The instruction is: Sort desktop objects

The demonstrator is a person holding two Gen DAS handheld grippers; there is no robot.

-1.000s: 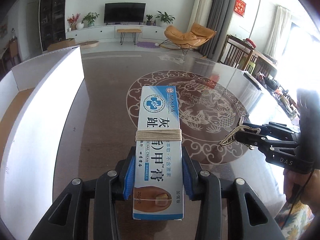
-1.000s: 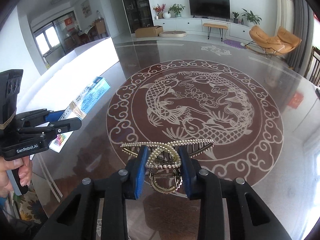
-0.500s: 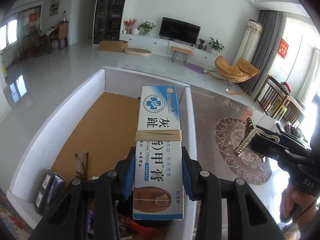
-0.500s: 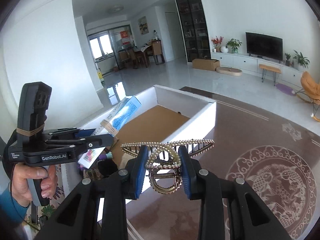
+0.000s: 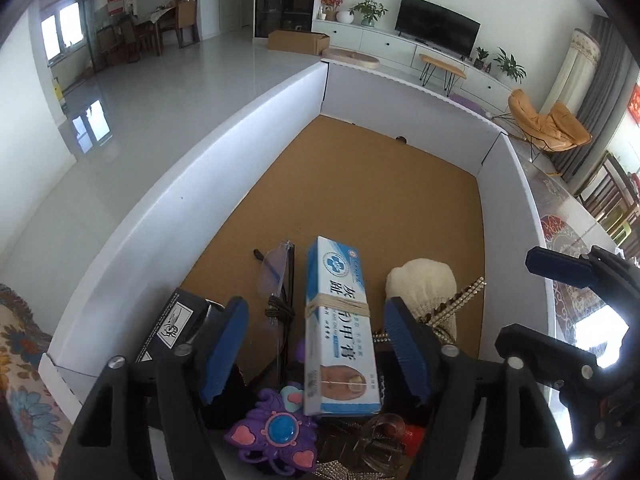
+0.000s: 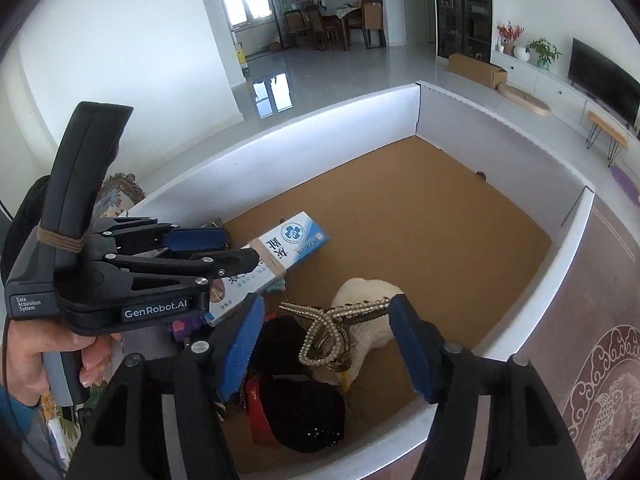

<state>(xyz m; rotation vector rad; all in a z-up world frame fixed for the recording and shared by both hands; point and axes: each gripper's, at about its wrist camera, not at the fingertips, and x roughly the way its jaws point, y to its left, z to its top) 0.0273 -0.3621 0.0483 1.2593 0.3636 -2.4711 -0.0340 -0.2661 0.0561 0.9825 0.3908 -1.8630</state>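
Inside the box [image 5: 248, 128], near its corner, carton [image 5: 340, 328] and hair clip [image 6: 332, 332] were released; both hand-held grippers, left [image 5: 316, 348] and right [image 6: 328, 344], had just been opening, and were best lifted straight clear.

Black television [image 5: 437, 34], orange lounge chair [image 5: 549, 125], dining table [image 6: 347, 16]

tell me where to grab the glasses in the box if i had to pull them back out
Judging by their pose, take the glasses from above, across the folded temples near the cord wrapped around them. They stand on edge beside the ointment box, so the lens face is a poorer hold.
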